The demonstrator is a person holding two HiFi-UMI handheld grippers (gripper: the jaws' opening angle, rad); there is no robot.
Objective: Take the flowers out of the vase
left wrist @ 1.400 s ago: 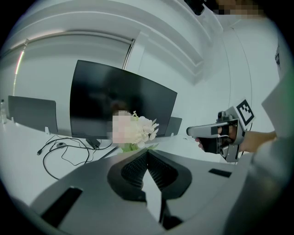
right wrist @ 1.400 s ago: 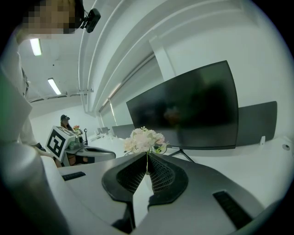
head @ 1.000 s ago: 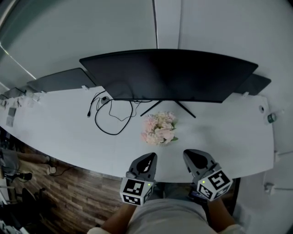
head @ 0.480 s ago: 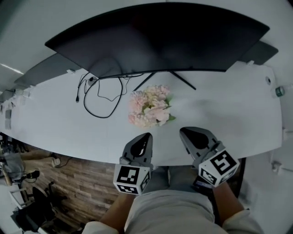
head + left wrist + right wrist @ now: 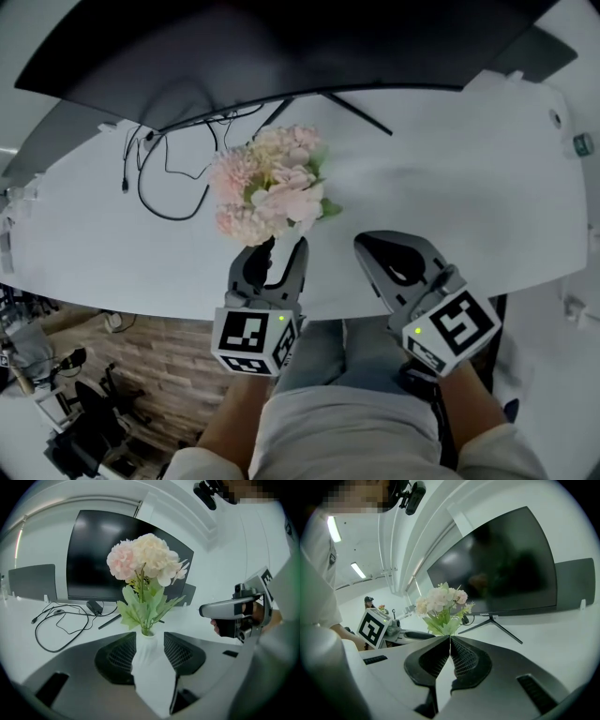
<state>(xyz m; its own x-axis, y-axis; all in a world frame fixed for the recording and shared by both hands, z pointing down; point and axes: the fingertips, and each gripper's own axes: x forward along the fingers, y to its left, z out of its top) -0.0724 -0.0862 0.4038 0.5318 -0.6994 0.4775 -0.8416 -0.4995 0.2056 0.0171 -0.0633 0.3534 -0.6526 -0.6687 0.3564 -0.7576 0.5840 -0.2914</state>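
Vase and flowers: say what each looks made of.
Vase: probably ceramic or plastic; plain white, opaque, smooth twisted ridges, no strong gloss. Flowers: likely artificial fabric; uniformly pale pink-cream petals, flat, stiff-looking green leaves.

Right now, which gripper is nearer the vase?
Left. The left gripper has just been opening its jaws, the vase between them; the right gripper, jaws shut, sits off to its right.

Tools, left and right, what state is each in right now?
Left tool: open, jaws just been opening, white vase standing between them.
Right tool: closed, empty.
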